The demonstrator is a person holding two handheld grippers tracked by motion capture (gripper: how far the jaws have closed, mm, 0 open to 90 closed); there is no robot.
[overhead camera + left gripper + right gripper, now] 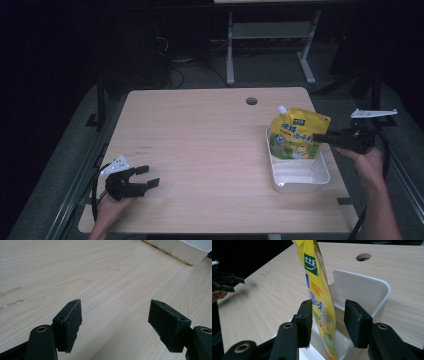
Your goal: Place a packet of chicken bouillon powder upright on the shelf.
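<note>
the yellow pouch (319, 297) stands in the white tray (300, 177) at three o'clock, right gripper (328, 315) jaws parted around it, so only withdrawal seems left.

The yellow spouted pouch (318, 290) stands upright on its lower edge inside the white tray (372, 293), edge-on between the right gripper's (327, 323) two jaws. It lies against the left-hand jaw, with a gap before the other. Its face carries a green logo and blue characters, with a cartoon print lower down. The tray, a rounded rectangular tub, lies below and beyond the jaws.
</note>
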